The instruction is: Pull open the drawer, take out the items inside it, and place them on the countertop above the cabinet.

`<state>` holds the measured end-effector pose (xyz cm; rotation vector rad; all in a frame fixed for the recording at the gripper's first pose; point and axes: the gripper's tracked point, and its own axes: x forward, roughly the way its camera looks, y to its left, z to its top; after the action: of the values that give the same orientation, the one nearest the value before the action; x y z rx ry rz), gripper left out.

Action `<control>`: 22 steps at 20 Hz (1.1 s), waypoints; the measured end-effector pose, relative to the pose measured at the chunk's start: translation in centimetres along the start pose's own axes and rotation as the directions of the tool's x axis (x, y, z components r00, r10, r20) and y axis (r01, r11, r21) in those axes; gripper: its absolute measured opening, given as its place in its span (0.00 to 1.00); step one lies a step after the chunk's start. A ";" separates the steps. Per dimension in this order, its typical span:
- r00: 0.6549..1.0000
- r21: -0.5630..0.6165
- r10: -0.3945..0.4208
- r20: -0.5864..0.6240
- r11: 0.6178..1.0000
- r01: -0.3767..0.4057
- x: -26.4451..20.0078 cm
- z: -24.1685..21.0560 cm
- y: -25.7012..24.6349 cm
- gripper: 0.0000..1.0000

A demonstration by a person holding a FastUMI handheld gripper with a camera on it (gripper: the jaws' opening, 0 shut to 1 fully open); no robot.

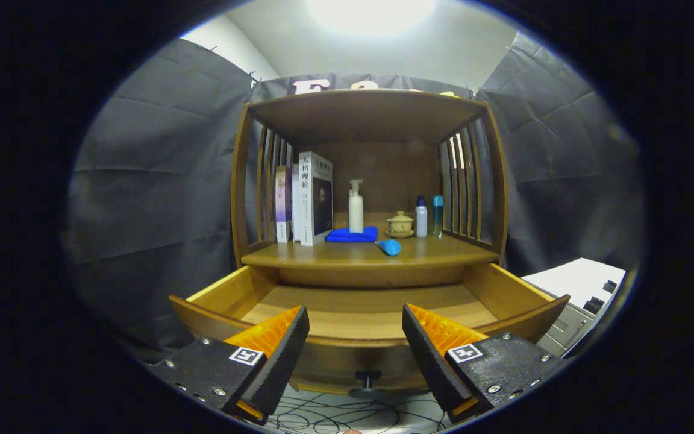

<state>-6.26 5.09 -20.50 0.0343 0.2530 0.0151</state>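
The brown wooden cabinet (pixel 366 181) is standing against dark cloth walls, with a white ceiling and a bright lamp glaring above it. Its wide wooden drawer (pixel 365 313) is standing pulled open below the desk (pixel 347 256), and the part of the drawer floor that is showing is lying bare; the near strip of that floor is hiding behind the drawer front. A small dark round knob (pixel 368 380) is projecting from the middle of the drawer front, between the two fingers of the tongs.

The tongs (pixel 356 337) are standing open in front of the drawer, gripping nothing, with the fingers well apart.

On the desk, several upright books (pixel 308 199) are leaning at the left by the slatted side. A white pump bottle (pixel 356 208) is standing on a folded blue cloth (pixel 353 235). A small blue rounded object (pixel 390 246) is lying near the desk's front edge; its kind is hard to make out. Further right, a tan lidded ceramic cup (pixel 400 224) is sitting on a saucer, beside a white bottle with a dark cap (pixel 421 218) and a slim blue bottle (pixel 437 215).

A white appliance (pixel 582 295) is partly cut off at the right. Dark cables (pixel 347 416) are trailing over the pale floor below the drawer.
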 end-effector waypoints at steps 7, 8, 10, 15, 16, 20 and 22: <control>0.999 0.031 -0.032 -0.008 0.999 0.033 -0.5 -0.9 -1.3 0.96; 0.999 0.027 -0.049 -0.021 0.998 0.049 -0.7 -1.4 -1.8 0.96; 0.997 0.035 -0.054 -0.051 0.998 0.056 -1.3 -2.7 -2.3 0.95; 0.993 0.055 -0.075 -0.095 0.995 0.081 -0.7 -4.8 -4.2 0.96; 0.992 0.064 -0.072 -0.108 0.995 0.080 -0.6 -5.3 -4.3 0.95; 0.991 0.088 -0.067 -0.117 0.993 0.077 -0.5 -6.0 -4.3 0.96; 0.992 0.089 -0.065 -0.109 0.993 0.075 -0.6 -5.8 -4.3 0.95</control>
<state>-8.21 0.95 -26.17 0.1171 0.3608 -0.0651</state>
